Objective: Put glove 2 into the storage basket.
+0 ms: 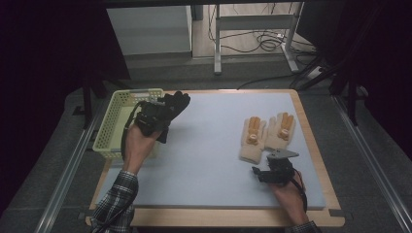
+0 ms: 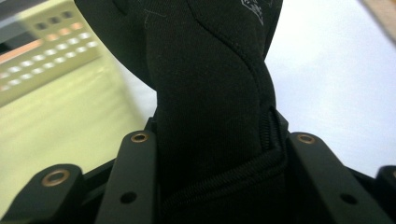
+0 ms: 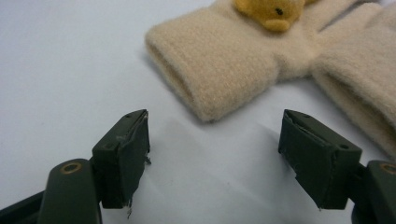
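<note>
The desk [image 1: 209,160] carries a pale yellow basket [image 1: 114,121] at its far left edge, and just right of that basket the left gripper [image 1: 163,114] is clenched on a black glove [image 1: 176,103], held up off the surface. Well to the basket's right, two cream gloves [image 1: 266,132] lie side by side; the right gripper [image 1: 262,171] hangs just short of their cuffs, jaws spread, grasping nothing.

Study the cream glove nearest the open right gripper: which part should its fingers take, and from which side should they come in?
Probably the cuff of the left cream glove. It lies flat on the mat, its open cuff end towards the right gripper, whose jaws stand wide apart just short of it. Coming in low from the person's side, the fingers could close across the thick folded edge, clear of the bear face.
</note>
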### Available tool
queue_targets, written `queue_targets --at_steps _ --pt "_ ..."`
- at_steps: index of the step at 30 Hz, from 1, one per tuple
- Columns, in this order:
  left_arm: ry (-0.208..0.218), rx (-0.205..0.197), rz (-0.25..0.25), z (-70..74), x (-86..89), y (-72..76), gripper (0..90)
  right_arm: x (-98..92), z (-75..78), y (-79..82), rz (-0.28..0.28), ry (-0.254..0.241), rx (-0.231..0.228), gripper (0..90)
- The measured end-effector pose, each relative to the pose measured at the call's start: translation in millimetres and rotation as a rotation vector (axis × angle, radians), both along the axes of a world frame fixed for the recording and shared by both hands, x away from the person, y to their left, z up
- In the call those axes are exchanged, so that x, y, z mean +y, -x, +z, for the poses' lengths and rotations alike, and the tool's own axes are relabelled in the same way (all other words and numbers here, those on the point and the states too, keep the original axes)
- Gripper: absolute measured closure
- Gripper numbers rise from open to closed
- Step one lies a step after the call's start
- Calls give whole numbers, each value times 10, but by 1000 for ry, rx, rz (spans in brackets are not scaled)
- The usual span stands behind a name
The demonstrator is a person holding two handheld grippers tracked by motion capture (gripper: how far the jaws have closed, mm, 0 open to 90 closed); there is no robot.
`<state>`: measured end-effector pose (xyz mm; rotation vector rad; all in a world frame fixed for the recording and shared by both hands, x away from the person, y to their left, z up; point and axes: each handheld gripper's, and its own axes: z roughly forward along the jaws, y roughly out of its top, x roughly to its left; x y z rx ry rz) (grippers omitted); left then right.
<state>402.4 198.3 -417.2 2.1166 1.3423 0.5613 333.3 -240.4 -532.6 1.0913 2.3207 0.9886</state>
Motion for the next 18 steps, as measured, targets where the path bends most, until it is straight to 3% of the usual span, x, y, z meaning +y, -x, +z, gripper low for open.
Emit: queue_targets --at_steps 11,18 --pt "-11 -11 110 17 593 -54 602 1 0 0 0 0 0 243" --pt "2 13 176 -96 957 -119 595 1 0 0 0 0 0 243"
